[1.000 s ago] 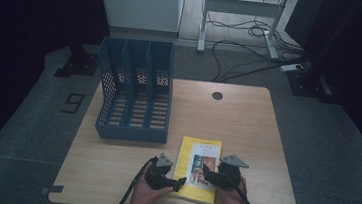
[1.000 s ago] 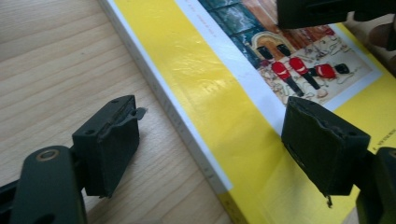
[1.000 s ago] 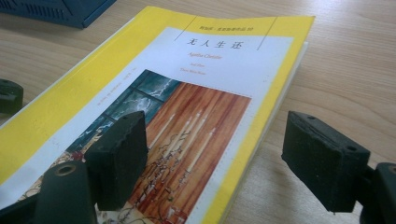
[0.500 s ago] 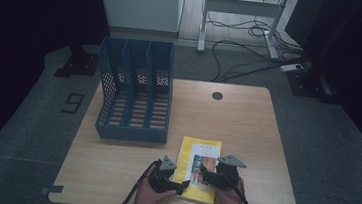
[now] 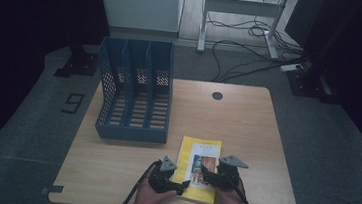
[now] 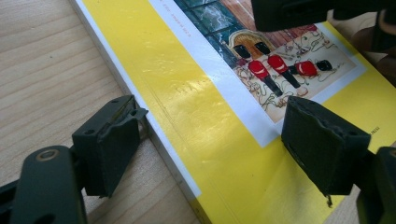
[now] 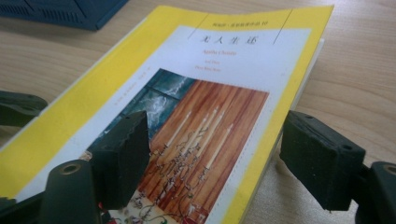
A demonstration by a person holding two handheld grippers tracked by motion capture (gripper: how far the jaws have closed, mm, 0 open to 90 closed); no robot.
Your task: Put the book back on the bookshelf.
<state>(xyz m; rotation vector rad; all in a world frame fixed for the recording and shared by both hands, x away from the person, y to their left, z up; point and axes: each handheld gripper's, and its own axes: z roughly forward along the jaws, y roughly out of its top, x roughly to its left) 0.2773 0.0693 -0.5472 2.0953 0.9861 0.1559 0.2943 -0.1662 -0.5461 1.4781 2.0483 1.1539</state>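
A yellow paperback book (image 5: 204,147) lies flat, cover up, near the table's front edge. My left gripper (image 5: 182,185) stands open at the book's left edge. In the left gripper view (image 6: 219,140) one jaw sits on the wood beside the book (image 6: 187,93) and the other hovers over the cover. My right gripper (image 5: 206,172) is open over the book's right side. Its jaws (image 7: 224,154) have just been closing a little, one above the cover picture, one past the right edge of the book (image 7: 243,65). Neither pair of pads presses on the book.
A blue three-slot file organizer (image 5: 134,92) stands at the back left of the wooden table (image 5: 247,118). A round cable hole (image 5: 217,95) is at the table's far edge. Cables and a desk frame lie on the floor beyond.
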